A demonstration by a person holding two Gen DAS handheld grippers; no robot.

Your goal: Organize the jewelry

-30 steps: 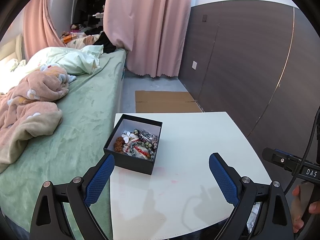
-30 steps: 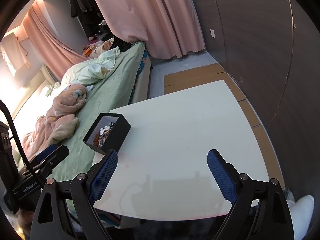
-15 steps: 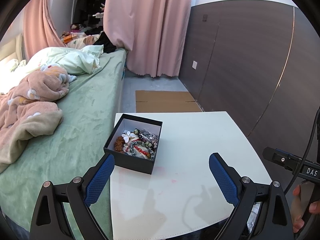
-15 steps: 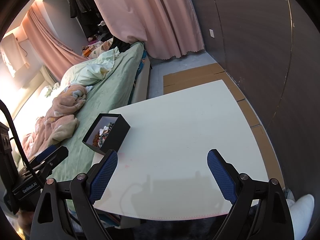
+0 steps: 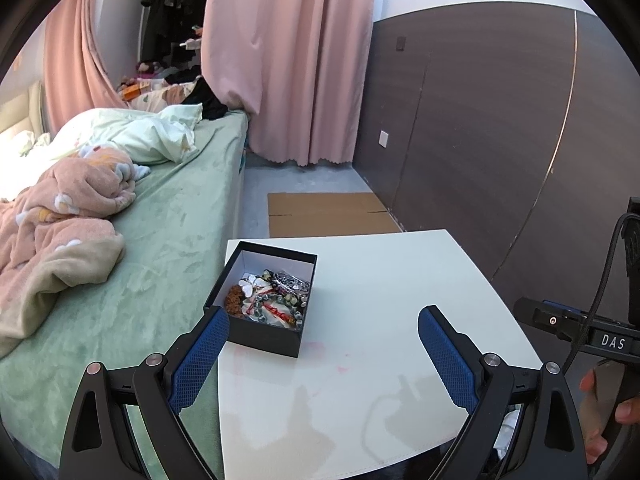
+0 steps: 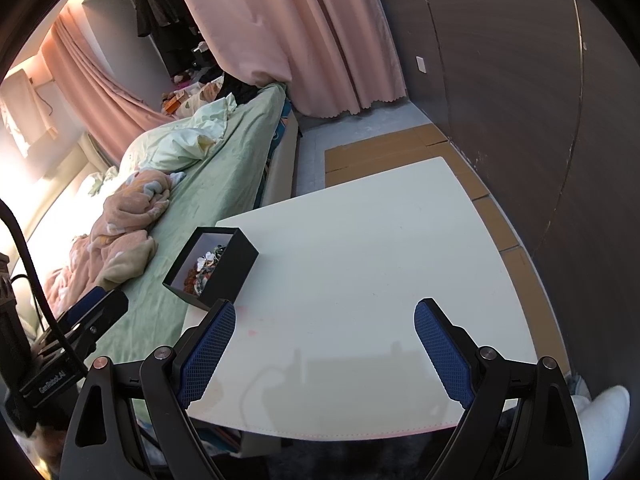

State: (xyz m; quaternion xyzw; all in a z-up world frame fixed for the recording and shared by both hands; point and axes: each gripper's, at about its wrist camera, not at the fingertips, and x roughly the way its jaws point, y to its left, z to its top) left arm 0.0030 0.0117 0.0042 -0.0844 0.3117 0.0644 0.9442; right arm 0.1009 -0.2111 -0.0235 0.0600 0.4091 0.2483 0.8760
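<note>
A black open box [image 5: 264, 336] [image 6: 230, 276] stands at the left edge of the white table [image 5: 380, 380] [image 6: 380, 248]. Inside it lies a tangle of jewelry [image 5: 268, 296] [image 6: 204, 266]: bead bracelets, a white flower piece, a brown cluster and silver chain. My left gripper [image 5: 322, 320] hovers open just in front of the box, its left fingertip close to the box's near corner, nothing between the pads. My right gripper [image 6: 324, 316] hangs open over the table's front half, to the right of the box, holding nothing.
A green bed [image 5: 152, 280] with a pink blanket [image 5: 60, 216] runs along the table's left side. Flat cardboard [image 5: 324, 212] lies on the floor beyond the table. A dark wood wall [image 5: 500, 140] and pink curtain [image 5: 288, 60] stand behind. A person's fingers [image 5: 624, 416] show at the right edge.
</note>
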